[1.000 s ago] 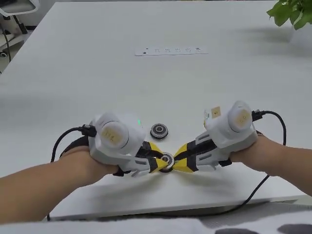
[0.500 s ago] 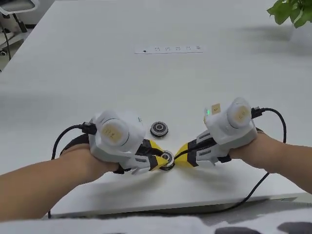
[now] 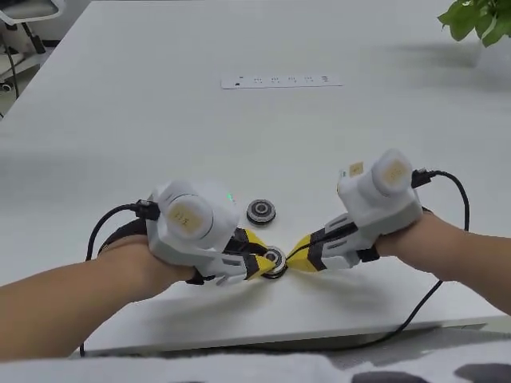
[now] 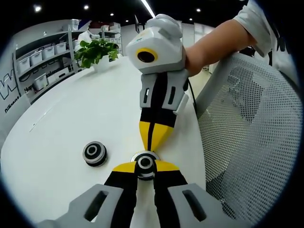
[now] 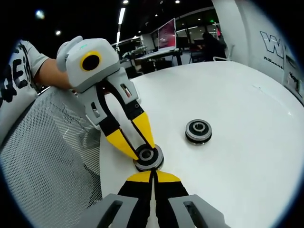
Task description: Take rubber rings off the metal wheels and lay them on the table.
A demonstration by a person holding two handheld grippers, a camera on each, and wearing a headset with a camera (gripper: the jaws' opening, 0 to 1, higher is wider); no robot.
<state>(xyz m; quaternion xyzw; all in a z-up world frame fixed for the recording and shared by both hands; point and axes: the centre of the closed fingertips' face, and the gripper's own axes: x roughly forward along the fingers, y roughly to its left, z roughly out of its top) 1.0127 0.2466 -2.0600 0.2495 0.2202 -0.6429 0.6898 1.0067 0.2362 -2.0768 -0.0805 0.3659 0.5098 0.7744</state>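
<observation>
Black-rubber-ringed round metal wheel (image 3: 274, 260) pinched btwn left gripper (image 3: 263, 261) fingers; right gripper (image 3: 298, 255) fingers pressed together at its 3 o'clock rim. Risk: tips slip, wheel twists loose.

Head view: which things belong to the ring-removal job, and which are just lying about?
Job: left gripper, right gripper, clamped wheel, second wheel, table.
Lying about: power strip, plant.

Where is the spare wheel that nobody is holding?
In the head view, the spare wheel lies on the white table, just beyond the held wheel and slightly to its left.
</observation>
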